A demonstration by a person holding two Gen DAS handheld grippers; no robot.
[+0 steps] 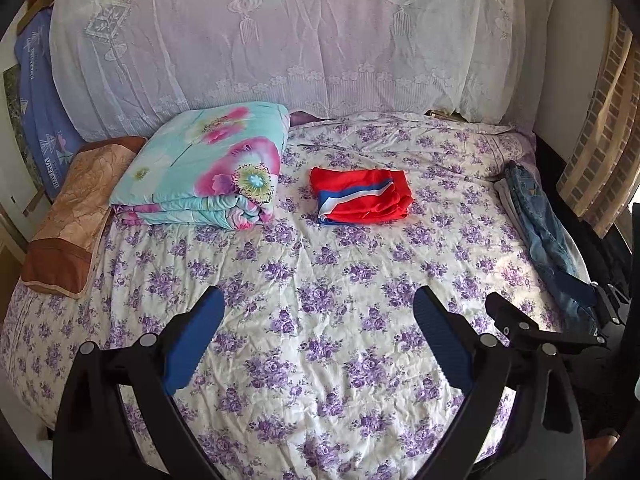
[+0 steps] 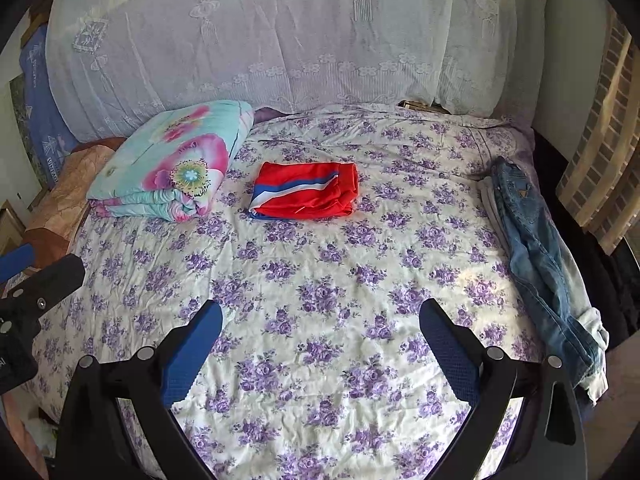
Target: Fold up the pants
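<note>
Blue jeans (image 2: 540,256) lie stretched along the bed's right edge, on top of a pale garment (image 2: 588,320); they also show in the left wrist view (image 1: 548,244). Folded red shorts with blue and white stripes (image 1: 360,196) (image 2: 306,192) lie flat mid-bed. My left gripper (image 1: 320,320) is open and empty above the near part of the sheet. My right gripper (image 2: 320,332) is open and empty, to the left of the jeans. The right gripper's body shows at the right of the left wrist view (image 1: 532,328).
The bed (image 1: 320,264) has a purple-flowered sheet. A folded teal floral quilt (image 1: 204,168) and a brown pillow (image 1: 76,216) sit at the far left. A lace-covered headboard (image 1: 280,40) is behind. A brick-pattern curtain (image 2: 600,160) hangs at right.
</note>
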